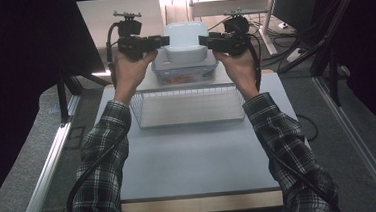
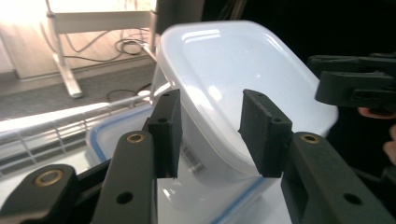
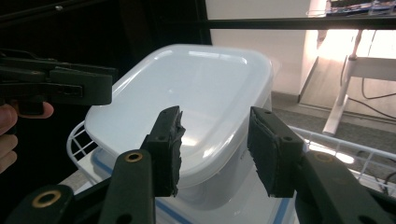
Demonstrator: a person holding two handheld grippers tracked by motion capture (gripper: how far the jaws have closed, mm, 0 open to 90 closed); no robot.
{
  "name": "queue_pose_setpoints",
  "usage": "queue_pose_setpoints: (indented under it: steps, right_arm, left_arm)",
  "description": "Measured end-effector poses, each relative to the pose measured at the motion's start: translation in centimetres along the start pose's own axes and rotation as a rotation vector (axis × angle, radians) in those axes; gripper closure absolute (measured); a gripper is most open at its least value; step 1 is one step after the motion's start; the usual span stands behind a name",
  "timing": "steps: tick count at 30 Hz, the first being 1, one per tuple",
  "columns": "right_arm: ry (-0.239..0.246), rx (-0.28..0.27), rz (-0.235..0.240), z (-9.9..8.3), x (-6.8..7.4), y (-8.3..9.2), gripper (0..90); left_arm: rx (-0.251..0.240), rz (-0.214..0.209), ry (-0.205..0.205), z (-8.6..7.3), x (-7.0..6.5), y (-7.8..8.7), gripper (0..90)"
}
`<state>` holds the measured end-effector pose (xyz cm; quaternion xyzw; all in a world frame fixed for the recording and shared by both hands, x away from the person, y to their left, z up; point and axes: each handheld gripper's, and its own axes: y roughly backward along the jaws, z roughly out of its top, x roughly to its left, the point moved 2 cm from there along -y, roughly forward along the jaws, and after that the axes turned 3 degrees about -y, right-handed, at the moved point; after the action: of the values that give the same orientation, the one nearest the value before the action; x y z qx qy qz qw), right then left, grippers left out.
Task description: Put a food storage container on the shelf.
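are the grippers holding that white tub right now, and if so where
Neither holds it. The left gripper and right gripper straddle opposite rims of the white tub, jaws open with gaps at the pads; it rests on the blue-rimmed container.

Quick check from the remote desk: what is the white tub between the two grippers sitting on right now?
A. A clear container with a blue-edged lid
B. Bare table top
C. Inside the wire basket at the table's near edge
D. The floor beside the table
A. The white tub rests on the blue-edged lid of the clear container, with the left gripper and right gripper at its two sides, jaws apart.
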<state>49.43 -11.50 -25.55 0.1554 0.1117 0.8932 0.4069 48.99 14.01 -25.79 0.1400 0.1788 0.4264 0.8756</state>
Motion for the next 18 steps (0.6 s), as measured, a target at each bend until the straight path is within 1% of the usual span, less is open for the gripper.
queue_pose_setpoints:
  steps: [2,3,6,8,9,10,11,12,13,14,15,16,17,18]
  right_arm:
    - [0.005,-0.001,-0.009,0.0,0.0,-0.2,54.2]
    - [0.003,-0.002,-0.008,0.1,-0.2,-0.3,53.7]
    - [-0.007,-0.003,0.003,0.1,-0.4,-0.4,53.6]
    - [-0.011,0.002,0.009,0.1,-0.5,-0.3,52.7]
    - [-0.007,0.003,0.006,0.2,-0.5,-0.2,50.9]
    - [0.001,0.001,0.013,0.3,-0.5,0.1,47.1]
    - [0.001,0.001,0.013,0.3,-0.5,0.1,47.1]
    - [0.001,-0.006,0.03,0.4,-0.4,0.4,43.0]
    - [0.002,-0.007,0.034,0.4,-0.5,0.6,41.2]
    - [0.002,-0.007,0.034,0.4,-0.5,0.6,41.2]
    - [0.004,-0.003,0.04,0.4,-0.5,0.8,39.0]
    - [0.01,-0.001,0.06,0.3,-0.5,1.1,35.0]
    - [0.016,0.014,0.07,0.2,-0.6,1.2,33.1]
    - [0.016,0.014,0.07,0.2,-0.6,1.2,33.1]
  left_arm:
    - [-0.002,0.0,0.001,0.0,0.1,-0.1,58.1]
    - [-0.008,-0.016,0.019,0.0,0.4,-0.2,58.0]
    - [-0.008,-0.017,0.019,0.0,0.5,-0.2,56.3]
    - [-0.004,-0.002,0.0,0.1,0.5,-0.2,52.3]
    - [0.0,0.0,-0.007,0.1,0.5,-0.1,49.4]
    - [0.003,-0.013,-0.015,0.1,0.3,0.1,44.6]
    - [0.003,-0.013,-0.015,0.1,0.3,0.1,41.8]
    - [0.005,-0.018,-0.024,0.0,0.2,0.2,39.0]
    - [0.005,-0.033,-0.045,-0.2,0.0,0.4,36.2]
    - [0.005,-0.033,-0.045,-0.2,0.0,0.4,33.8]
    - [0.003,-0.04,-0.056,-0.3,-0.1,0.6,33.8]
    - [0.006,-0.058,-0.068,-0.6,0.0,0.9,29.3]
    - [0.007,-0.075,-0.067,-0.8,0.0,1.0,27.7]
    - [0.007,-0.075,-0.067,-0.8,0.0,1.0,26.5]
